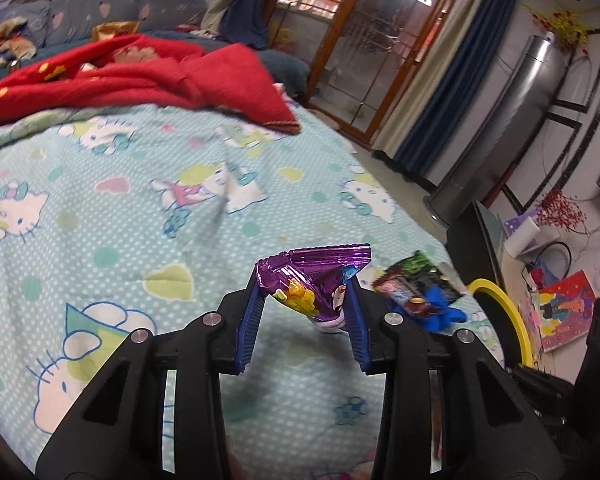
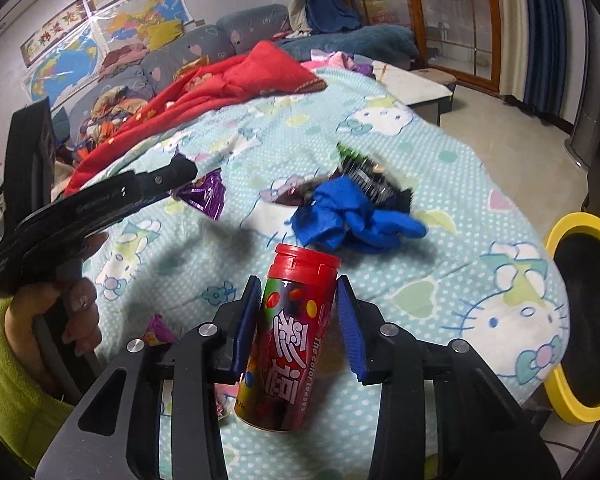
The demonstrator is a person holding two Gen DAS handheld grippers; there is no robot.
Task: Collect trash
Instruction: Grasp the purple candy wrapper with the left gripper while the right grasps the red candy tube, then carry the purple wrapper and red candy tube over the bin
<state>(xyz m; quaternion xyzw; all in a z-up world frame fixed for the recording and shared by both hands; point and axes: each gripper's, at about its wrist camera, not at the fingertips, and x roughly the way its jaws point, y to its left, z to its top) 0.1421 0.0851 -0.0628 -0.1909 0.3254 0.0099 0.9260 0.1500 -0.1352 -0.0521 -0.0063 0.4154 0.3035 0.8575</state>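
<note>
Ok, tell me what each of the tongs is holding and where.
Left tongs: purple snack wrapper, pinched at its side edges. Right tongs: red-capped candy tube, gripped across its upper body just below the cap.

Bed (image 2: pixel 440 168) under cartoon-cat sheet, red blanket (image 2: pixel 236 80) at far end. Grey sofa (image 2: pixel 188 52) beyond the bed; maps (image 2: pixel 100 40) on wall above it. Wood-framed glass doors (image 1: pixel 364 48), blue curtains (image 1: pixel 456 80) beside them.

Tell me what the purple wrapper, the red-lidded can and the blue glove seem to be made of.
Purple wrapper: likely metallised plastic film, glossy, with sharp creases and bright glints.
Can: smooth printed body, plastic or metal, hard to tell; the red lid looks like moulded plastic.
Blue glove: probably thin rubber or nitrile, matte, limp and crumpled.
</note>
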